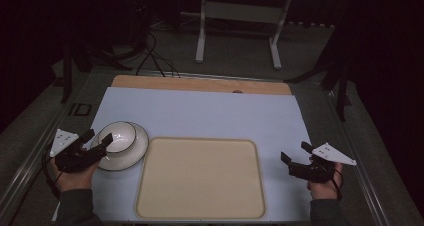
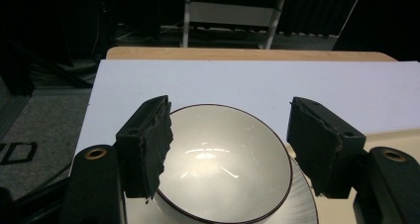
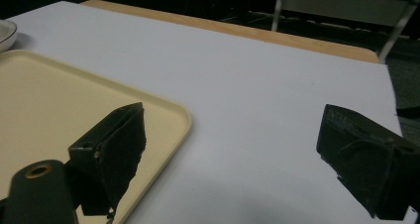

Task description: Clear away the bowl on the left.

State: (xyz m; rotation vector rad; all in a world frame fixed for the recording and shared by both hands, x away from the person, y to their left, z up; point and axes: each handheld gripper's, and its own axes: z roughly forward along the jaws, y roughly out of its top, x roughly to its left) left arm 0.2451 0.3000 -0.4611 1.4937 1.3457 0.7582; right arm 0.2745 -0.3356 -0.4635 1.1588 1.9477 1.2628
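Note:
A white bowl (image 1: 118, 136) with a dark rim sits on a white plate (image 1: 135, 153) at the left of the white mat. My left gripper (image 1: 97, 138) is open at the bowl's left edge, and in the left gripper view its jaws stand wide on either side of the bowl (image 2: 223, 162) without pressing on it. A cream tray (image 1: 200, 178) lies in the middle near the front edge. My right gripper (image 1: 295, 153) hovers open over bare mat to the right of the tray (image 3: 54, 110), with nothing between its jaws.
The white mat (image 1: 210, 113) covers a wooden table (image 1: 200, 83). Beyond the table's far edge stand a white frame's legs (image 1: 237, 31) and cables on the floor. Bare mat lies behind the tray and on its right.

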